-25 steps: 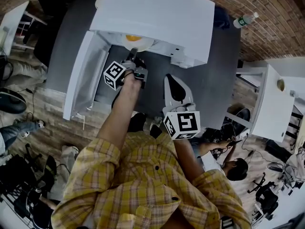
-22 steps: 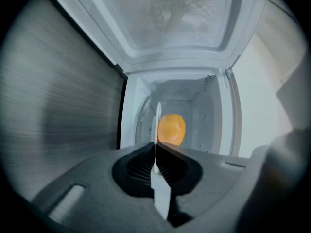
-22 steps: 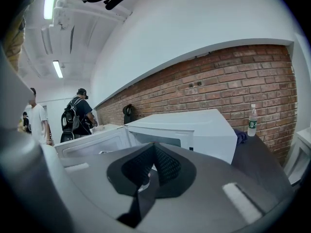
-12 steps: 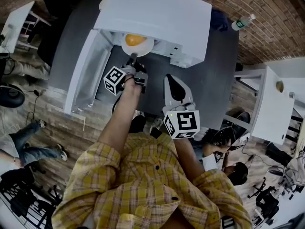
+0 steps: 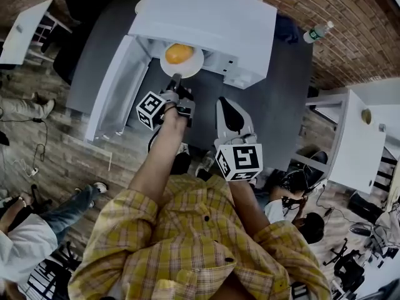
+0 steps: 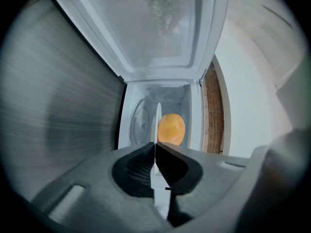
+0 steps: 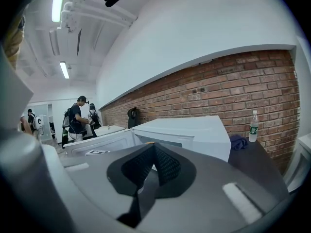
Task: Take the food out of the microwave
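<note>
table (image 5: 284,114) is bearing the microwave (image 5: 206,17) — left gripper (image 5: 176,79) is pinching the plate (image 5: 195,67) rim, wanting a level pull; right gripper (image 5: 228,105) is idling, clenched empty.

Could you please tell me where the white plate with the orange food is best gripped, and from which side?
Grip the plate by its thin near rim, coming level through the microwave's open front. That edge faces the opening and is thin enough to pinch; the orange food fills the middle, and walls block other sides. The left tool is shut on that rim.
</note>
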`<state>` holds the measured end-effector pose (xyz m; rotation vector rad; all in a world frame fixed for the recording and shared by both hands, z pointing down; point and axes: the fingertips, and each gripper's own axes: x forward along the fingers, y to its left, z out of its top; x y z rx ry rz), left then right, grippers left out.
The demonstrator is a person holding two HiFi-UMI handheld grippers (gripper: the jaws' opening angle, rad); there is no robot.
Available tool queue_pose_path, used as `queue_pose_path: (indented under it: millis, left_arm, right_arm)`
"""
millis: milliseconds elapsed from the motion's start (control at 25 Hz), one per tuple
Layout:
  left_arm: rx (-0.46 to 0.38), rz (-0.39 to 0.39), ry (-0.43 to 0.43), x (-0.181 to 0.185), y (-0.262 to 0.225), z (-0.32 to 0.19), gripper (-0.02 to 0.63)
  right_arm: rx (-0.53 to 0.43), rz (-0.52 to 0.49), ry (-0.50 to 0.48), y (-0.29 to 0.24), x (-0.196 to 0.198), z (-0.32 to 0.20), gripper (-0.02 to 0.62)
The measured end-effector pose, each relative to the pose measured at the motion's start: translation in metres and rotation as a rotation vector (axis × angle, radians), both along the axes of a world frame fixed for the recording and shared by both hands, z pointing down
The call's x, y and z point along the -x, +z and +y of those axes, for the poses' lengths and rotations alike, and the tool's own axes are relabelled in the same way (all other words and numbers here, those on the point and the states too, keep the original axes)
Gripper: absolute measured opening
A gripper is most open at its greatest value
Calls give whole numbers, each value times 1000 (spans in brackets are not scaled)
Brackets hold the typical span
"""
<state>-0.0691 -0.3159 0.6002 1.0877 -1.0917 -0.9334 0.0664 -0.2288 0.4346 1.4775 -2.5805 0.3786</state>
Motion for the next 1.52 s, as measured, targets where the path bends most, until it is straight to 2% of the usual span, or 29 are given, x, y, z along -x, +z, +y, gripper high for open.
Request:
queue_pose_path:
  millis: [520, 1520]
  left_arm:
    - [-21, 35, -44, -2, -37, 42, 6]
    - [-103, -25, -9, -19, -117, 108, 6]
  right_arm:
    - [-14, -13, -23, -6, -4, 17, 3]
    - [-69, -31, -17, -34, -6, 39, 3]
